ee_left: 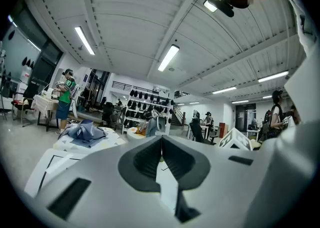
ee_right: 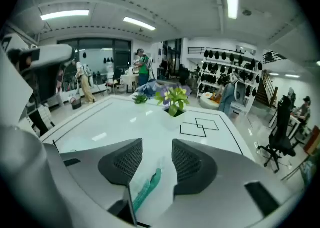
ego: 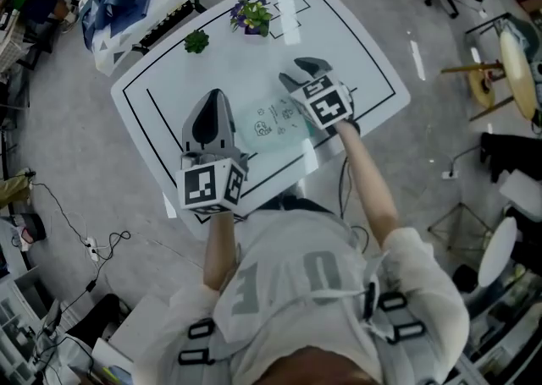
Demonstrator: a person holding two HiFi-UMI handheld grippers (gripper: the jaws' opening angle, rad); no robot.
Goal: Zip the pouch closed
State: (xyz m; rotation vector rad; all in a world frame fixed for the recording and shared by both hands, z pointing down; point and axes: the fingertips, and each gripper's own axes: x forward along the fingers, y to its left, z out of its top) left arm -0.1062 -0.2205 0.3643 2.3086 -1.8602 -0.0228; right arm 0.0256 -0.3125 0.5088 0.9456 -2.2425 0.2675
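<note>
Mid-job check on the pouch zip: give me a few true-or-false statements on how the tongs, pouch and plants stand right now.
The left tongs are shut. True.
The right tongs are clamped on the pouch. False: their jaws stand apart, with the pouch's teal zipper edge showing in the gap.
Two plants stand on the table. True: a flowering plant and a small green plant.
The pouch lies on the floor. False: it lies on the table.
</note>
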